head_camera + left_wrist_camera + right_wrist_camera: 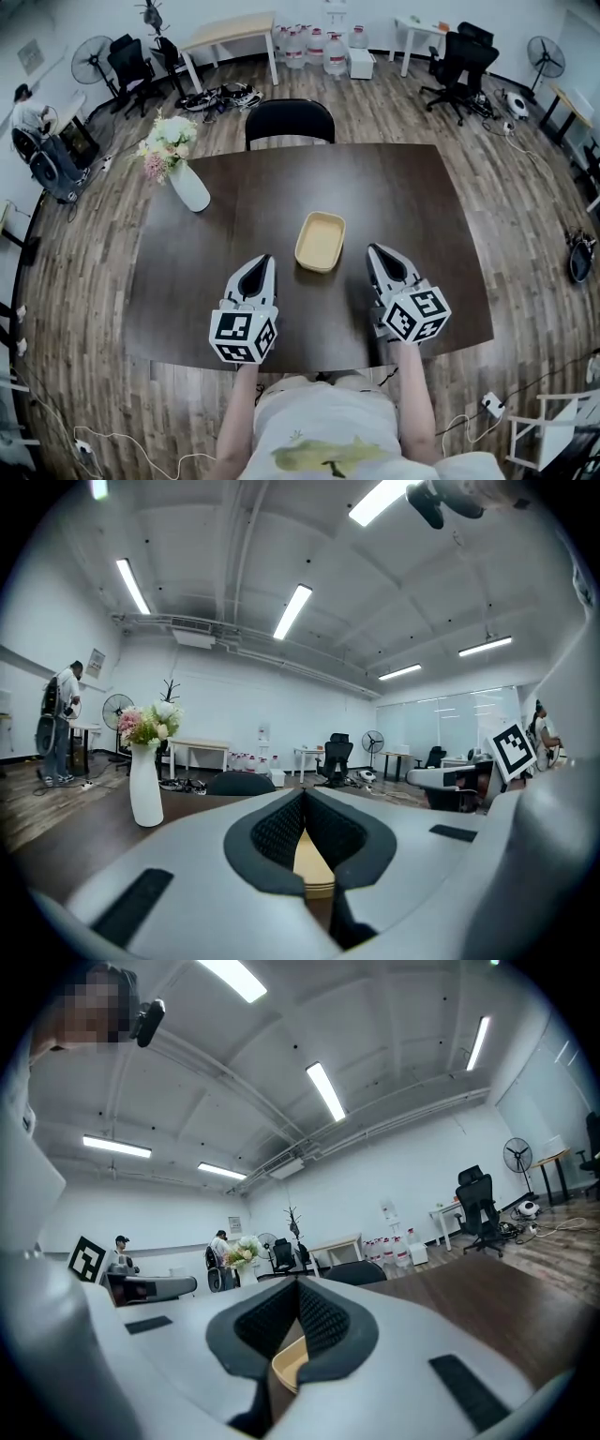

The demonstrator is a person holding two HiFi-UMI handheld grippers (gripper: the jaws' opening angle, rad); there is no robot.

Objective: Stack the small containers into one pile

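On the dark wooden desk (403, 197), the largest thing in the head view, very little is laid out. A black chair (289, 120) stands at the far edge, pushed in against it.

Left tool (266, 259): held over the near part of the desk, left of centre, pointing away from the person. In the left gripper view (302, 795) its two dark ribbed pads meet at the tips. Closed, with nothing clamped between them.

Right tool (373, 249): held over the near part of the desk, right of centre, also pointing away and angled a little inward. In the right gripper view (298, 1284) the pads meet at the tips in the same way. Closed, empty.

White vase (190, 186) with pink and white flowers (167, 141): upright near the far left corner of the desk, well apart from both tools.

Tan container (320, 241): a shallow rectangular tray with rounded corners, lying flat near the middle of the desk. It sits between the two tools and slightly beyond their tips, touching neither. Both gripper views catch a slice of it through the gap behind the closed pads (309, 864) (289, 1363). Whether it is a single piece or several nested together cannot be resolved.
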